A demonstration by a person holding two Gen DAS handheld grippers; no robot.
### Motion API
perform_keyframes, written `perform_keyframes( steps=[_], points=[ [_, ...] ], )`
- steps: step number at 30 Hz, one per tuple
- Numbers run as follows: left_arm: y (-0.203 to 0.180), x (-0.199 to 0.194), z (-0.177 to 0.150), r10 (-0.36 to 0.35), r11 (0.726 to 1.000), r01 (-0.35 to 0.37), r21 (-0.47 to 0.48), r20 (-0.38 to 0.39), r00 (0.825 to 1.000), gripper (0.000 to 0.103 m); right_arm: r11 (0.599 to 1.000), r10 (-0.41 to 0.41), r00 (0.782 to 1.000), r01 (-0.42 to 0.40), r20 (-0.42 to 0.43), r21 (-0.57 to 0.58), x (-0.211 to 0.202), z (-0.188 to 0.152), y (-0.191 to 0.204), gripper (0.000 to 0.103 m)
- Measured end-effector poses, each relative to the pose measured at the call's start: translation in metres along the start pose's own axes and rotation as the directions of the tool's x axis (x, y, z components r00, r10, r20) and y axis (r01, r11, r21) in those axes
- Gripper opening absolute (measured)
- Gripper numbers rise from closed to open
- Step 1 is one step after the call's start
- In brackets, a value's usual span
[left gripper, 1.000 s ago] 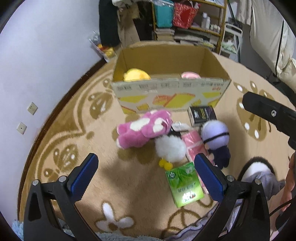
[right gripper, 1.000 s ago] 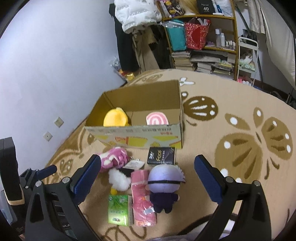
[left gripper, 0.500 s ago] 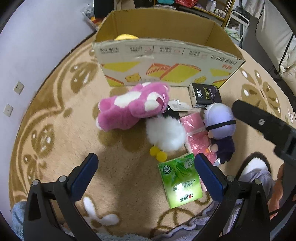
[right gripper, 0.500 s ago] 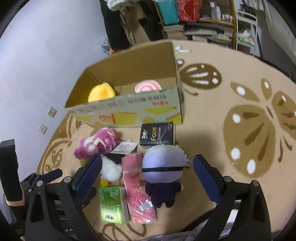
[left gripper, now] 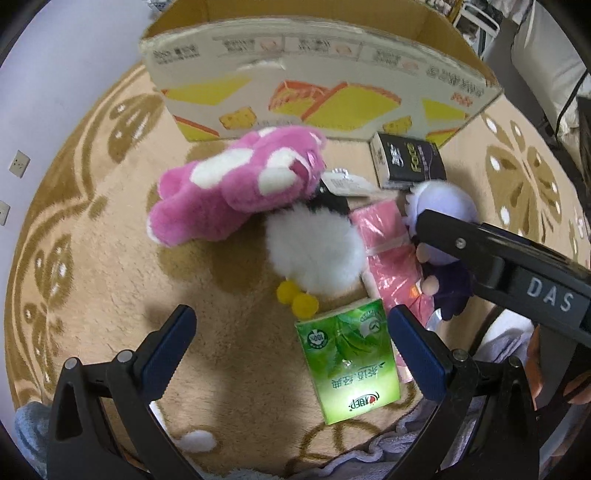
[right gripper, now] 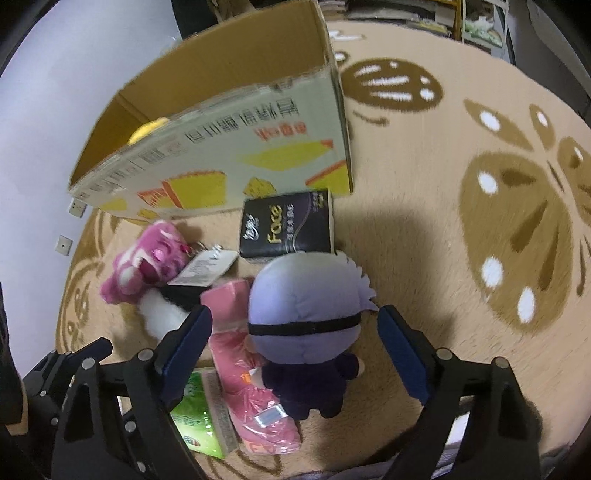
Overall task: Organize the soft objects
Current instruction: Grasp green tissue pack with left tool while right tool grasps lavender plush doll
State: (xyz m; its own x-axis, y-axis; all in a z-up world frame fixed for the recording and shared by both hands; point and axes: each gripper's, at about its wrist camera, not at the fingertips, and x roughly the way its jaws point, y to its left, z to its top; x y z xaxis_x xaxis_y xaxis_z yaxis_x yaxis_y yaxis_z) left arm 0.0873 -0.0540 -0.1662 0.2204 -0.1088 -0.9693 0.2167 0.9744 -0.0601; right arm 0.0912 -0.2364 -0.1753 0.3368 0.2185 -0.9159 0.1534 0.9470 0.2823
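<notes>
A pile of soft things lies on the patterned carpet in front of an open cardboard box (left gripper: 317,74). It holds a pink plush (left gripper: 240,184), a white fluffy plush (left gripper: 314,251) with yellow feet, a pink tissue pack (left gripper: 388,251), a green tissue pack (left gripper: 347,362) and a black tissue pack (right gripper: 288,229). My left gripper (left gripper: 288,325) hangs open above the carpet, just in front of the white plush, its right finger beside the green pack. My right gripper (right gripper: 293,321) straddles the purple-headed doll (right gripper: 303,295); its jaws are closing, with the pads still clear of the head.
A yellow plush (right gripper: 147,129) shows inside the box. A pale wall with sockets (left gripper: 20,164) bounds the carpet on the left. Cluttered shelves (right gripper: 424,18) stand behind the box. Grey-blue fabric (left gripper: 369,465) and a hand (left gripper: 543,369) sit at the near edge. Bare carpet (right gripper: 480,221) spreads to the right.
Both grippers have sunk toward the pile and tipped further down. The right gripper now brackets the doll's head and its jaws have narrowed a little.
</notes>
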Motion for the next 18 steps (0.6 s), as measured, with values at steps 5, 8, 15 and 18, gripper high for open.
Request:
perform_keyframes(
  steps=[5, 8, 15, 18],
  points=[
    [-0.013, 0.008, 0.000, 0.038, 0.998, -0.037, 0.055, -0.013, 0.999, 0.103, 1.000, -0.012, 0.998, 0.013, -0.063, 0.021, 0.016, -0.003, -0.004, 0.095],
    [-0.015, 0.013, 0.001, 0.041, 0.997, -0.039, 0.064, -0.025, 0.999, 0.102, 0.999, -0.015, 0.996, 0.019, -0.082, 0.041, 0.022, -0.003, -0.007, 0.089],
    [-0.016, 0.018, -0.001, 0.021, 0.998, -0.018, 0.063, -0.048, 0.999, 0.103, 0.999, -0.020, 0.996, 0.024, -0.086, 0.041, 0.029, -0.005, 0.000, 0.085],
    [-0.018, 0.021, -0.006, 0.009, 0.997, -0.004, 0.071, -0.062, 0.998, 0.102, 0.999, -0.018, 0.996, 0.022, -0.086, 0.044, 0.031, -0.005, 0.004, 0.085]
  ],
)
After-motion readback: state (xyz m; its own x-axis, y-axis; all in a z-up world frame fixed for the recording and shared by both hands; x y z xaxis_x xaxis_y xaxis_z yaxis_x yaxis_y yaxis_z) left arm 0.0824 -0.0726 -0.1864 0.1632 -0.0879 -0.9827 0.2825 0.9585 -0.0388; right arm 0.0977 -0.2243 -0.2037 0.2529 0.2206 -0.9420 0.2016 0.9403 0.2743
